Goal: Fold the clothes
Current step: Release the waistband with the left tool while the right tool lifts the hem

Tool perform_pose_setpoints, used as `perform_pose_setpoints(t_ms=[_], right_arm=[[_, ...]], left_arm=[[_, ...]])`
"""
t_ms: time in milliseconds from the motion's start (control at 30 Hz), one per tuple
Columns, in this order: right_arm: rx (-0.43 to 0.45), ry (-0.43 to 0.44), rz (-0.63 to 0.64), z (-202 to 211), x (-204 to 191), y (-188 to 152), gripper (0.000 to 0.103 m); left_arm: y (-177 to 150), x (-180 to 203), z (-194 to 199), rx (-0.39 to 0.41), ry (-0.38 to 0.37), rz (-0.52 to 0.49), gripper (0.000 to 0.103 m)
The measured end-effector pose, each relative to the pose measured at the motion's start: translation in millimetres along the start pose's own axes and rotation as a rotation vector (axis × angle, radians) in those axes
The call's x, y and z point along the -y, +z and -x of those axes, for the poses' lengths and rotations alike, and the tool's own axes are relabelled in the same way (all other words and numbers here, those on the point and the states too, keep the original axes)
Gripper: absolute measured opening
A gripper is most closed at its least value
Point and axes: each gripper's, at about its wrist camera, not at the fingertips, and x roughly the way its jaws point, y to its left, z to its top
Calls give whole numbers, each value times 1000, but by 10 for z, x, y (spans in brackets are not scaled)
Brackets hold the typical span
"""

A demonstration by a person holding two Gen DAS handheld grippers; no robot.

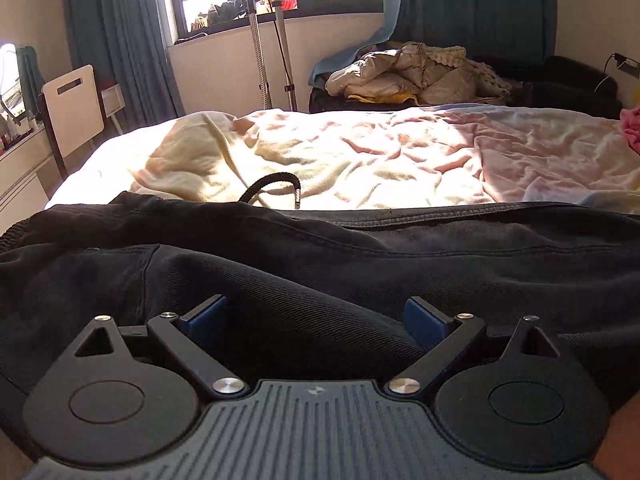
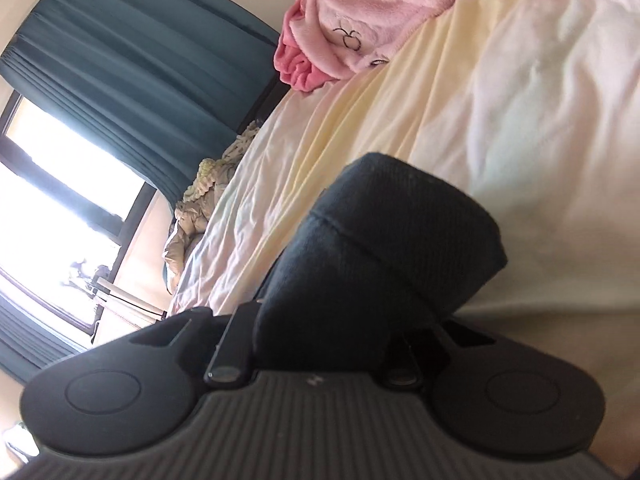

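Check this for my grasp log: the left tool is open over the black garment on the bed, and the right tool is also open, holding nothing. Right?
Not quite. The right tool is shut on a bunched end of the black fabric garment, as the right wrist view shows. The rest stands: the left tool is open over the garment on the cream-sheeted bed.

Bed [image 1: 360,152], taken as landmark: trousers [image 1: 320,264] lie across its near edge, their drawstring [image 1: 276,190] looping up just behind them on the blanket [image 1: 400,160] that covers the bed. Left tongs [image 1: 316,320] sit over the trousers with jaws spread; right tongs [image 2: 324,344] grip a cuff end of the trousers [image 2: 384,232] above the bed. Chair [image 1: 72,108] stands left of the bed, stand [image 1: 272,60] and bedding heap [image 1: 412,76] behind it, fleece garment [image 2: 352,20] at its far right.
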Motion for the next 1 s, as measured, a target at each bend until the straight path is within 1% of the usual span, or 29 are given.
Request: perform_pose_setpoints(t_ms=[33, 100, 200, 267, 367, 433, 533, 600, 667, 767, 833, 900, 967, 1000], right_arm=[[7, -5, 25, 18, -48, 1, 16], [28, -18, 98, 73, -188, 4, 17], [70, -29, 183, 196, -400, -23, 17], [103, -47, 251, 298, -632, -64, 17], [152, -58, 405, 420, -1099, -159, 17], [181, -60, 515, 488, -1465, -254, 17], [212, -32, 685, 580, -2094, -546, 17], [238, 7, 798, 661, -2488, -888, 17], [260, 51, 896, 734, -2827, -1234, 17], [268, 152, 1046, 809, -3232, -2017, 16], [238, 232, 1134, 826, -3368, -2592, 16], [178, 298, 1248, 797, -3410, -3212, 16], [91, 344, 1361, 741, -3329, -3769, 16], [33, 355, 1414, 702, -3257, -4018, 16]], left_arm=[[-18, -32, -64, -29, -18, 10, 98], [-34, -85, -134, -48, -39, 27, 99], [-53, -102, -121, -35, -43, 3, 100], [-59, -142, -76, -30, -54, 3, 100], [-65, -230, 17, -20, -66, 23, 100], [-65, -288, 122, 2, -66, 36, 100], [-93, -402, 323, 33, -51, 86, 100], [-121, -497, 469, 57, -53, 110, 100], [-159, -635, 646, 110, -53, 143, 100], [-231, -912, 892, 217, -54, 222, 100], [-280, -1130, 1019, 294, -50, 304, 100], [-313, -1324, 1096, 344, -16, 381, 102], [-340, -1458, 1089, 356, -24, 450, 102], [-353, -1521, 1081, 360, -32, 485, 102]])
